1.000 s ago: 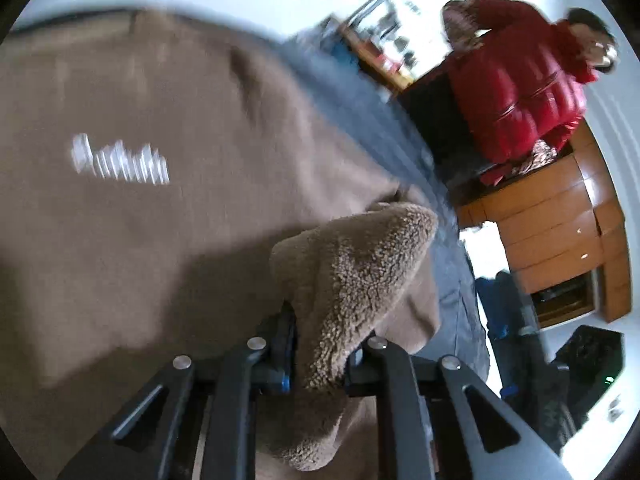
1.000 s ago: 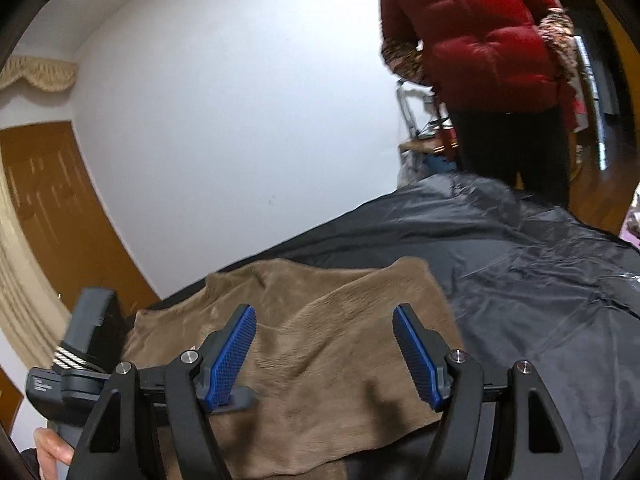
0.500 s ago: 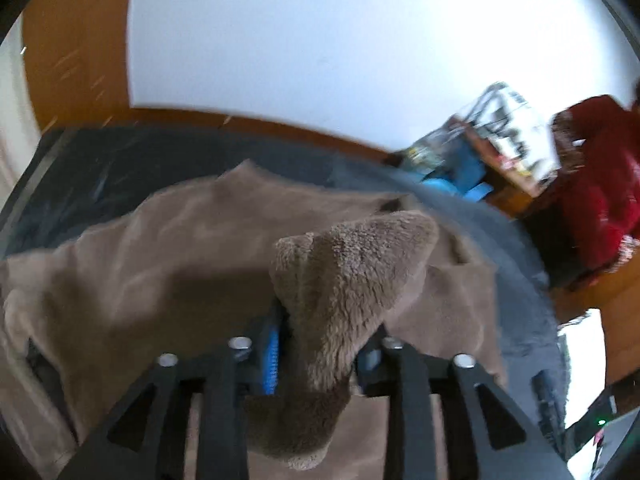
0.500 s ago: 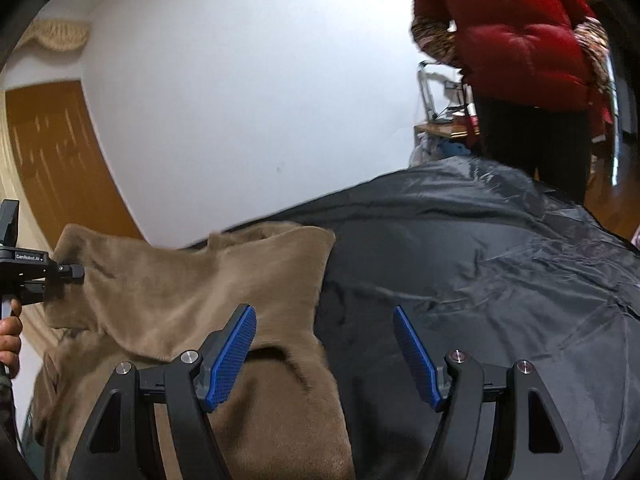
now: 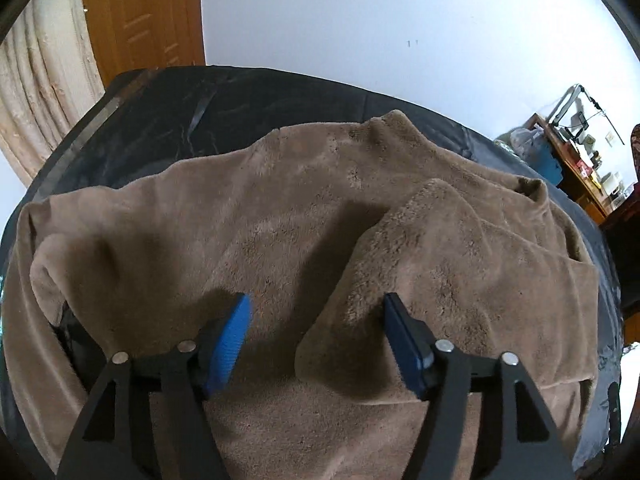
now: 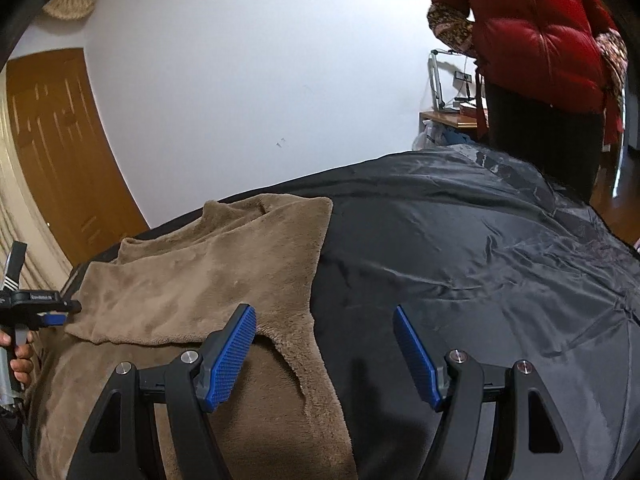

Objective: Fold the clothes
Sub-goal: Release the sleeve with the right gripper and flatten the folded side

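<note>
White wall (image 6: 240, 80), wooden door (image 5: 140, 20), cream curtain (image 5: 44, 92), cluttered desk (image 5: 576, 156)

Your fleece garment (image 5: 280, 220) is a plain tan brown all over, with no print showing. It lies on a glossy black cover (image 6: 460, 248) that shines grey where light catches its creases. Your left tool (image 5: 316, 336) and right tool (image 6: 324, 356) are black with bright blue ribbed pads (image 6: 230, 356). The wall (image 6: 240, 80) is white, the door (image 6: 60, 152) orange-brown. The person's quilted jacket (image 6: 536, 28) is red.
</note>
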